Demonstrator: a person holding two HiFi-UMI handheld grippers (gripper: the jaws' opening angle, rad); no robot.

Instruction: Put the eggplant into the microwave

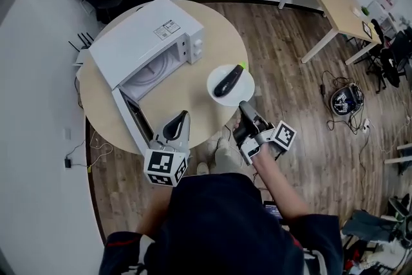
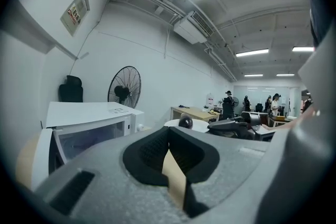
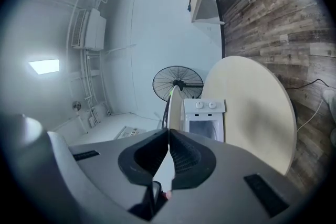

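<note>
While eggplant (image 1: 228, 81) lies on plate (image 1: 244, 88); right gripper (image 1: 244, 105) clamps its rim; left gripper (image 1: 184, 114) closed, empty

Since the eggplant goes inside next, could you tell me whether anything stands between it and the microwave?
Nothing visible does. The microwave has its door open, and only bare table lies between its cavity and the eggplant on the plate.

Grey left gripper (image 2: 169, 131), jaws together, fills the lower frame; open white box-shaped microwave (image 2: 89, 123) mid-left; dark glossy eggplant (image 2: 185, 122) on round white plate (image 2: 199, 125) at centre.
</note>
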